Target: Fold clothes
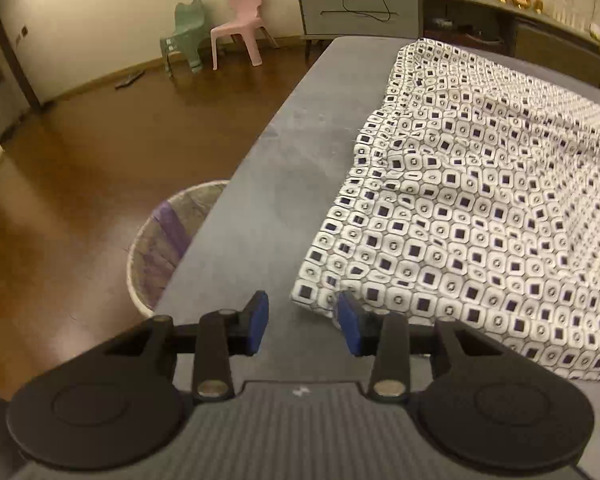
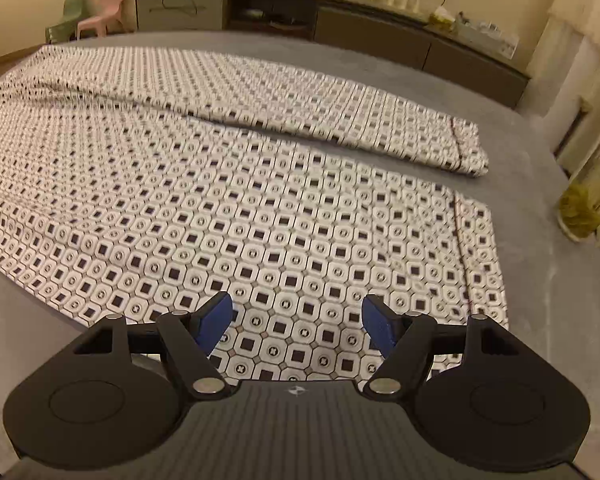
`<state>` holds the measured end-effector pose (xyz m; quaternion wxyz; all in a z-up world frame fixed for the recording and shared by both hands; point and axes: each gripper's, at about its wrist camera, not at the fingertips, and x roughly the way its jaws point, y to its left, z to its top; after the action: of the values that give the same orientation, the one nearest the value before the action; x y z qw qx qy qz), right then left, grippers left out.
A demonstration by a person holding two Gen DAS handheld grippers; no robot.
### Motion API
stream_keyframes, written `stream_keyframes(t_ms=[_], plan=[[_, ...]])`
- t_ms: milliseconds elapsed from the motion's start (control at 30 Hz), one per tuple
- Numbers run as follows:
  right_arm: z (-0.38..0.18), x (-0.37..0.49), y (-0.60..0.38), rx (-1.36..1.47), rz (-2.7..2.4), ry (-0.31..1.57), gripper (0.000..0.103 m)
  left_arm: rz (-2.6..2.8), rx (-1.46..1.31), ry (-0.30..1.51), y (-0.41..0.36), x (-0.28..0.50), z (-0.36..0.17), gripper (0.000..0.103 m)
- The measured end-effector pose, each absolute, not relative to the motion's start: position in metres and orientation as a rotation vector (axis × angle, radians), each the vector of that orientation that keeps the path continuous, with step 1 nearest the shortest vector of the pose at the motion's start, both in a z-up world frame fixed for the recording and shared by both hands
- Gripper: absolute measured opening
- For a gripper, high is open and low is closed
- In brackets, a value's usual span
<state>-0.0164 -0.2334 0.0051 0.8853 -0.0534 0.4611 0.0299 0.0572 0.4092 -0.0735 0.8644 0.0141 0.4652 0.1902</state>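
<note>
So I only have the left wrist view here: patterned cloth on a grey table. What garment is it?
Observer: Trousers; the right wrist view shows two legs lying apart toward the hems.
Operator: Where is the right gripper?
Observer: The right gripper is open above the near leg, close to its hem.
Operator: And the far leg?
Observer: The far leg lies flat on the table, untouched.

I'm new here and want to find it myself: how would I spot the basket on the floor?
Start at the big grey table with the patterned trousers spread on it. Look down past its left edge: the round woven basket stands on the wooden floor, partly tucked under. Unlike the chairs, it has purple stripes.
</note>
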Motion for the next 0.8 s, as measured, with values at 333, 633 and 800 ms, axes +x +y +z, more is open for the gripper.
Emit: stream_keyframes(t_ms=[333, 633, 800], plan=[[0.014, -0.015, -0.271, -0.037, 0.027, 0.963, 0.079, 0.237, 0.085, 0.871, 0.331, 0.090, -0.032, 0.034], [-0.001, 0.023, -0.304, 0.034, -0.053, 0.923, 0.070, 0.135, 0.157, 0.976, 0.270, 0.141, -0.079, 0.037], [0.004, 0.018, -0.315, 0.021, -0.112, 0.965, 0.070, 0.154, 0.090, 0.958, 0.283, 0.143, -0.081, 0.036]])
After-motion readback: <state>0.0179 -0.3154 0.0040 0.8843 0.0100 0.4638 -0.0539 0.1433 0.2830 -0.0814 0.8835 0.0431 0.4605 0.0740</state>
